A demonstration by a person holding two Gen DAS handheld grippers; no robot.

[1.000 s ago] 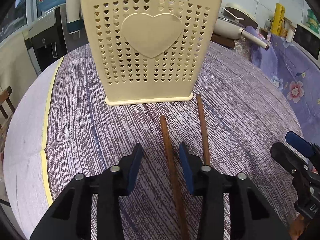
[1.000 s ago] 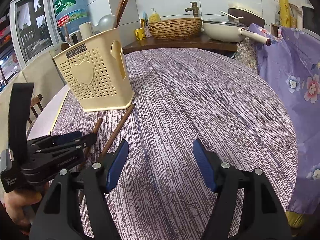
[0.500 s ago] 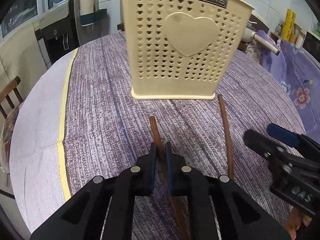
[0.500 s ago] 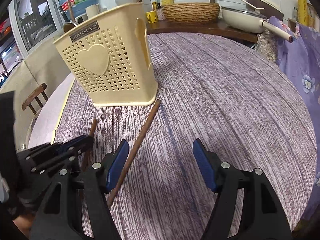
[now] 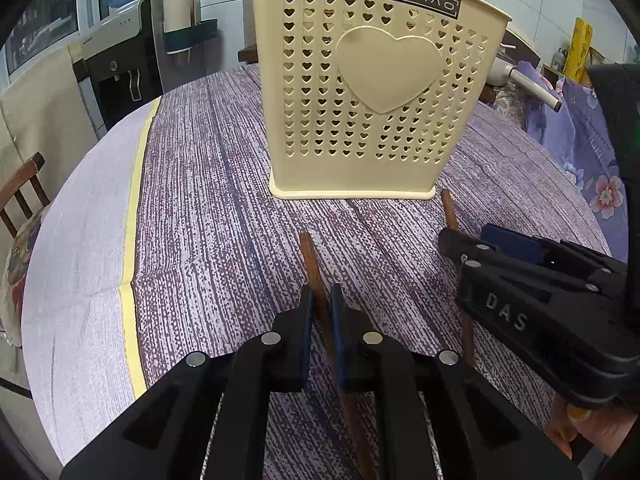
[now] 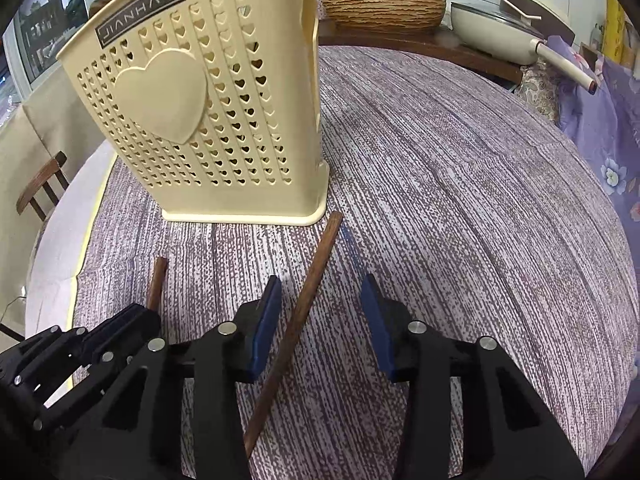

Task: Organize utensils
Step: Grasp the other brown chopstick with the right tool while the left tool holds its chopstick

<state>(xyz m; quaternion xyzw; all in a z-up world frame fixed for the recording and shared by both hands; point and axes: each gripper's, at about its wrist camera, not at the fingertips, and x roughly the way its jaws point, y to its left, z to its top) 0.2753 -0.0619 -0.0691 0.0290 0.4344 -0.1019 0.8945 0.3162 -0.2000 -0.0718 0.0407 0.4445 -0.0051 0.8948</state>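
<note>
A home kitchen-dining room; a round table (image 6: 460, 152) under a purple striped cloth, a water dispenser (image 5: 116, 60) behind. A cream wok (image 6: 492, 36) and woven basket (image 6: 384, 6) sit on the wooden counter (image 6: 420, 46)

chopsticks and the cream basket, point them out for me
left chopstick (image 5: 310, 258), left wrist view, shaft ahead of the fingers
right chopstick (image 6: 316, 266), right wrist view, mid shaft
cream basket (image 5: 388, 68), left wrist view, heart panel
</note>
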